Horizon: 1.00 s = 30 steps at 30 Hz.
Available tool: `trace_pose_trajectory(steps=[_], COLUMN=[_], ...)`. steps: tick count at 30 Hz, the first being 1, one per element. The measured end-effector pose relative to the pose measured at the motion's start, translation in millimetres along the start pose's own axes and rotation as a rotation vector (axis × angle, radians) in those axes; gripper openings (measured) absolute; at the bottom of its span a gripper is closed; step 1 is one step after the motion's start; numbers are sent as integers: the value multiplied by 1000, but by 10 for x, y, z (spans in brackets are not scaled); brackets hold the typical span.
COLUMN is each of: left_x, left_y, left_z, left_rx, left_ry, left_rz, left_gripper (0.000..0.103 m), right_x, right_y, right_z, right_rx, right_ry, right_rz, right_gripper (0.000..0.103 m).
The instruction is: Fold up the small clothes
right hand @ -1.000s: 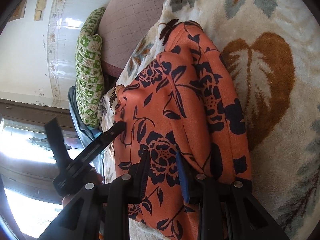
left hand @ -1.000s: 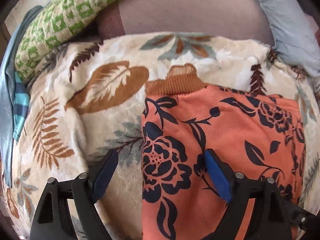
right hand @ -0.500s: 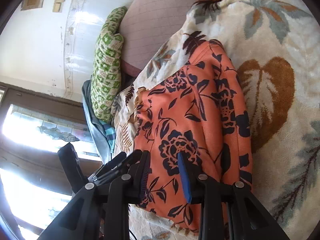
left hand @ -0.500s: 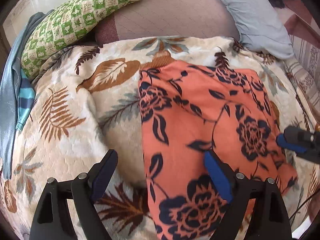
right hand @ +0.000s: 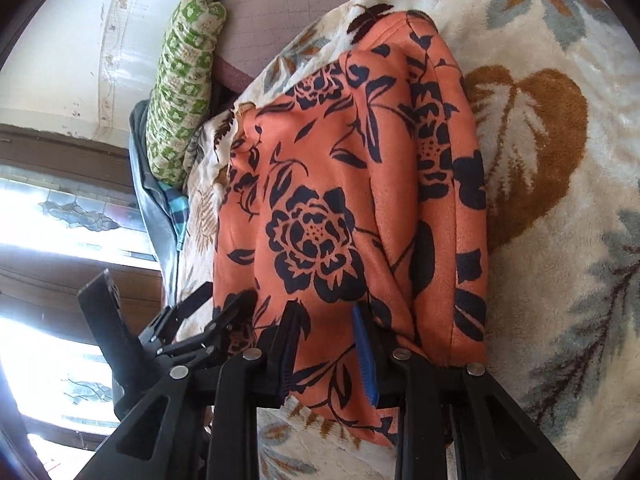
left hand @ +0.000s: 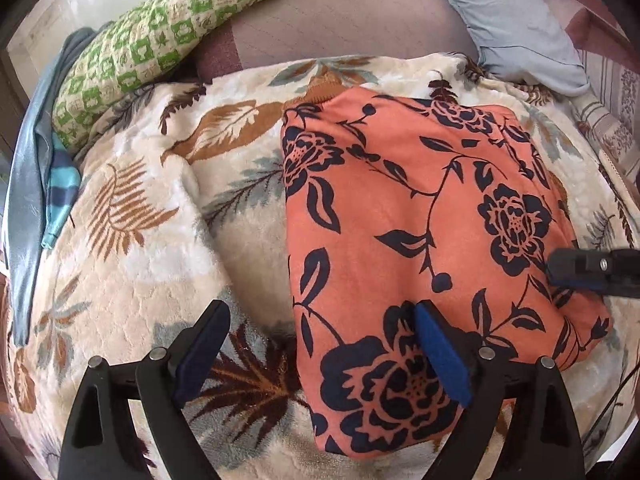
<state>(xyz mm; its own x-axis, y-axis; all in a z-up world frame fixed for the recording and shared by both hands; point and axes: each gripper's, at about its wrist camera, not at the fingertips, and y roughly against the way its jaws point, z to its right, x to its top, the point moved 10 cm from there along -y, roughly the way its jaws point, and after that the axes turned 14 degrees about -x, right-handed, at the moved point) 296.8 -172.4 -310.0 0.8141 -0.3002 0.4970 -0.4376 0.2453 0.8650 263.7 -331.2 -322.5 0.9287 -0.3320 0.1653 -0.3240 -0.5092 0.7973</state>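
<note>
Orange floral garment (left hand: 400,216) lies folded on our leaf-print blanket (left hand: 152,248), long axis running away from us, our right gripper (right hand: 326,344) pinching its near edge, left gripper (left hand: 320,344) spread, straddling its left edge.

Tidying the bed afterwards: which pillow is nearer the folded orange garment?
The plain grey-blue pillow, almost at the orange garment's far corner; the green checked pillow lies farther off.
</note>
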Motion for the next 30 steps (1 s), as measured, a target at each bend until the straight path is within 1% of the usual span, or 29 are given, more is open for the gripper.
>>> trace_pose_trajectory(steps=[3,4,6,9,14,20,27,30], left_x=[-24,-32,-51,-46,-18,-4,12,14], left_y=[69,66,16,-10,-43,-65,-99,-124], left_z=[90,106,115,102,103,97,70,48], left_rx=[56,74,104,114,120,124,133,141], left_ry=[-80,-100,-125,-119,-126,-123,-110,-105], left_rz=[26,35,38,52,47,52,50,49], left_gripper=[93,93,94,94,94,95,98,101], right_x=[138,161,159,149,162,165,164,162], right_y=[116,116,72,49,-7,-82,-94,-99], right_z=[53,75,120,156,126,63,74,67], right_rx=[0,-7,-3,-3,-13,-40,-38,-40], right_ry=[-25,-36,-63,-81,-88,-68,-70,-71], right_rz=[63,69,50,43,45,49,49,51], right_gripper=[30,30,30,30,30,30,30,30])
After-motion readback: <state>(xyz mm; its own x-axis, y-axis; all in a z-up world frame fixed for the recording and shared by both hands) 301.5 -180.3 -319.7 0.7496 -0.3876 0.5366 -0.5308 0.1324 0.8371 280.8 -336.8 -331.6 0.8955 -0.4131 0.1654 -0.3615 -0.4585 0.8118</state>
